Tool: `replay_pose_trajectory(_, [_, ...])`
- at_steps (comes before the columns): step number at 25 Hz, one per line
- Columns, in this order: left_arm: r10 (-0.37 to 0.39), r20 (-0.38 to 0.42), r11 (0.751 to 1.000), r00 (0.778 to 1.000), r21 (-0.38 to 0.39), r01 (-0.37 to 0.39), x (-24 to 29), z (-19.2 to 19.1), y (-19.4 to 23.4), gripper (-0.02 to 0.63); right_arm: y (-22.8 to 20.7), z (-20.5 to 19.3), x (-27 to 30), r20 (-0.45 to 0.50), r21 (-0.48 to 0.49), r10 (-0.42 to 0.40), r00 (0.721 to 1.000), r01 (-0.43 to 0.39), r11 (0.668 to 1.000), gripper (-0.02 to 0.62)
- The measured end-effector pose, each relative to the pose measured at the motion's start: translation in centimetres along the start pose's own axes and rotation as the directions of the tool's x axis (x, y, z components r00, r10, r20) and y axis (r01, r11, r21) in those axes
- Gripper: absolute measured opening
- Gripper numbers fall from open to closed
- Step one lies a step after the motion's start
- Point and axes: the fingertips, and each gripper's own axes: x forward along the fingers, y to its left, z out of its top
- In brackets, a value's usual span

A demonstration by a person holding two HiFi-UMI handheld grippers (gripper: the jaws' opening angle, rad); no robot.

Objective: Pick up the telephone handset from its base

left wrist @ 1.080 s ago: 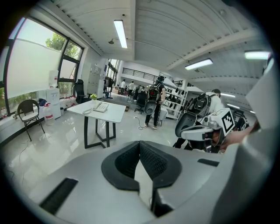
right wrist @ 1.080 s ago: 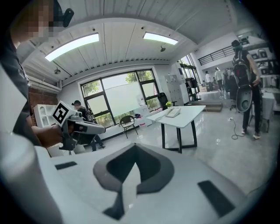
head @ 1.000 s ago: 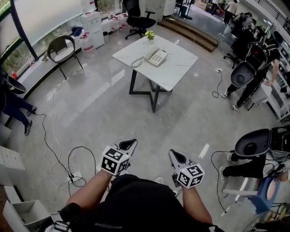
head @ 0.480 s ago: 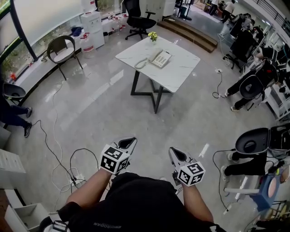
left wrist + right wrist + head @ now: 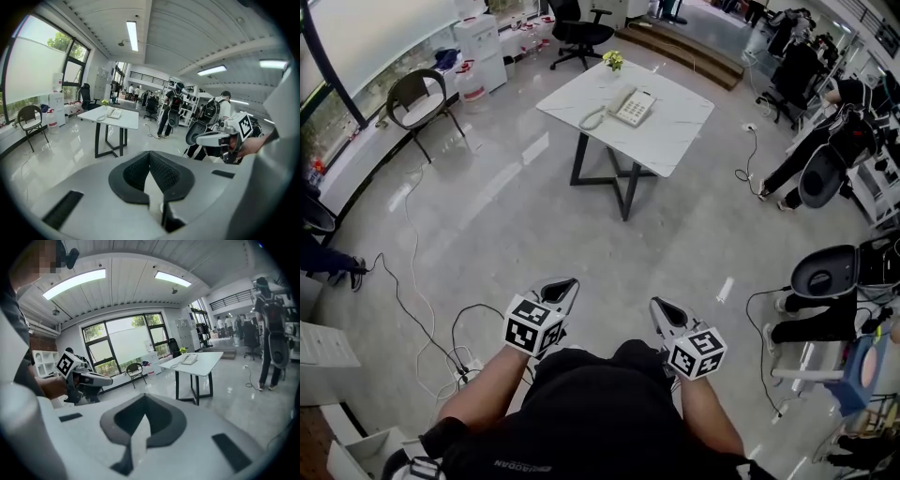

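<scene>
Fingers (image 5: 164, 174) on the left gripper (image 5: 562, 289) and right gripper (image 5: 664, 314) are pressed together, empty. The handset (image 5: 622, 100) sits on its base (image 5: 637, 109) toward the worktop's (image 5: 675, 141) far left edge, well ahead. This looks like the approach; next, close in and open.

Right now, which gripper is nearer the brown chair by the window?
Left. The left gripper is well short of the chair but on its side; the right gripper is farther across.

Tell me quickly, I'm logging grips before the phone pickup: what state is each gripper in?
Left gripper: closed, holding nothing.
Right gripper: closed, holding nothing.
</scene>
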Motion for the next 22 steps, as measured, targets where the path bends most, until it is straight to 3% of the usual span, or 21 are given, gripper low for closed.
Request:
replay_pose_trajectory(6, [-0.021,-0.008,1.000,1.000,-0.007,0.021,1.2,0.1,0.3,0.005,-0.9,0.4,0.8,-0.002,0.008,-0.016,1.000,0.016,1.000,0.002])
replay_pose_trajectory(12, [-0.022,-0.029,1.000,0.999,-0.015,0.021,4.3,1.1,1.0,0.005,-4.7,2.2,2.7,0.011,0.024,-0.025,1.000,0.024,0.999,0.002])
replay_pose_trajectory(22, [0.023,0.007,1.000,1.000,-0.004,-0.023,11.8,9.3,3.7,0.005,-12.8,8.5,7.3,0.042,0.027,0.016,0.999,-0.017,0.999,0.002])
